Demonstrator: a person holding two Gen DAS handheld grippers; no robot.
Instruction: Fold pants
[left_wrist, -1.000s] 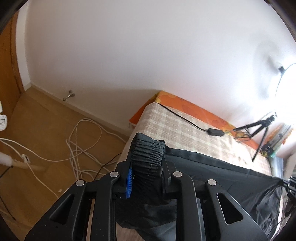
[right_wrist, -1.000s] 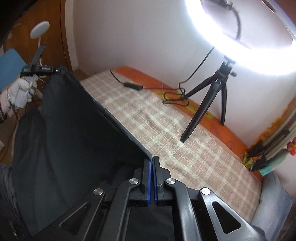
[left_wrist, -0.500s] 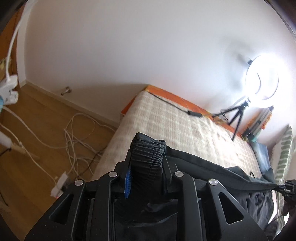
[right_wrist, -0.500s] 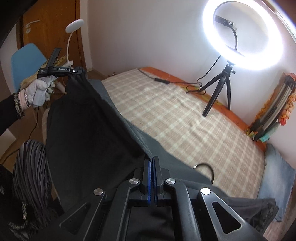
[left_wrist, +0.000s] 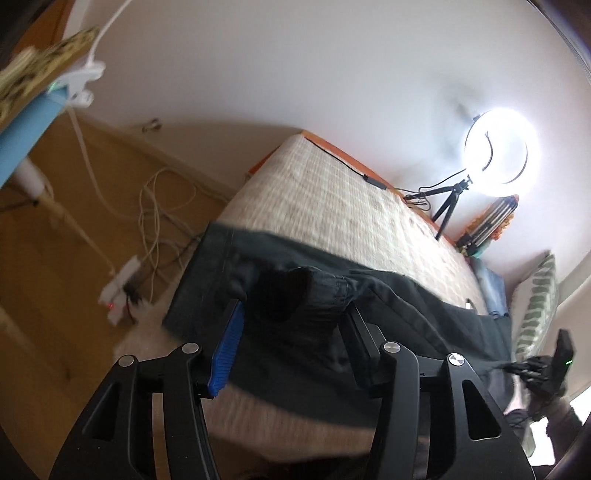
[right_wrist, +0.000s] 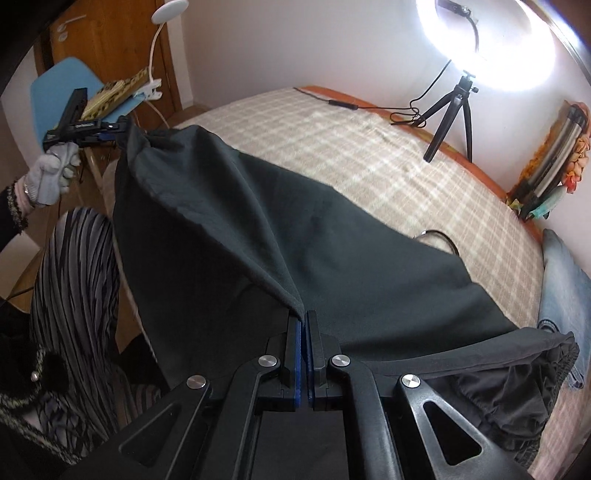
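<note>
The plaid bed (right_wrist: 369, 177) now carries the black pants (right_wrist: 332, 258), lowered since a second ago. Your left gripper (left_wrist: 291, 314) has opened wide around the bunched cuff; your right gripper (right_wrist: 303, 325) stays clamped on a fold. So the spread is nearly done. No writing is legible.

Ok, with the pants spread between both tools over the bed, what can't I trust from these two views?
- Left wrist view: left tool looks parted, but bunched pants fill the gap; grip unclear, picture blurred.
- Right wrist view: right tool covers the pinched edge; how much cloth it holds is hidden.
- Pants' near part: cut off by both bottom edges.
- Bed under the pants: covered.
</note>
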